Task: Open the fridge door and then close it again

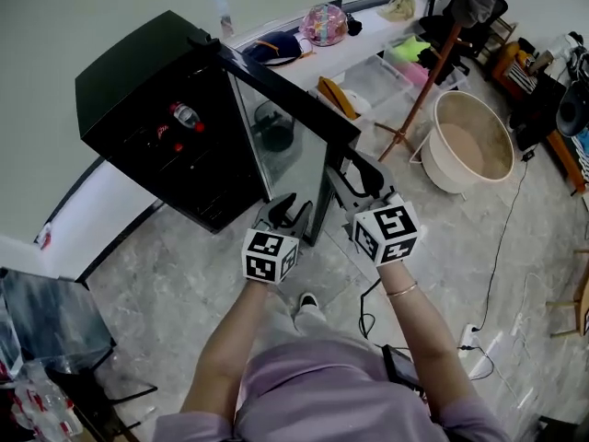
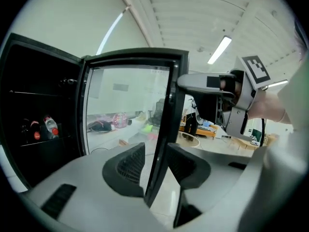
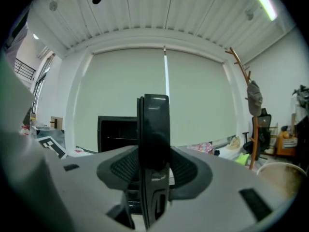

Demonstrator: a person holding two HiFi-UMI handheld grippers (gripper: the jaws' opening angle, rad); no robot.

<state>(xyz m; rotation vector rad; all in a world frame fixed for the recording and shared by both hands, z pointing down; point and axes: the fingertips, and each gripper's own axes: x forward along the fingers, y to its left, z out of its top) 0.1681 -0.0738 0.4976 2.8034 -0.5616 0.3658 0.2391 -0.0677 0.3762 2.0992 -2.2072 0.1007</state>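
Fridge: the black fridge sits at ten o'clock in the head view, standing open, with bottles on a shelf inside.
Door: the glass-paned fridge door is swung out toward the person, and its free edge is near the picture's centre.
Left: the left gripper is clamped on that free edge, one pad on each face (the glass pane shows beside it).
Right: the right gripper grips the same edge at three o'clock of the left, pads pressed against both sides.
Floor: a pale tub stands at two o'clock.
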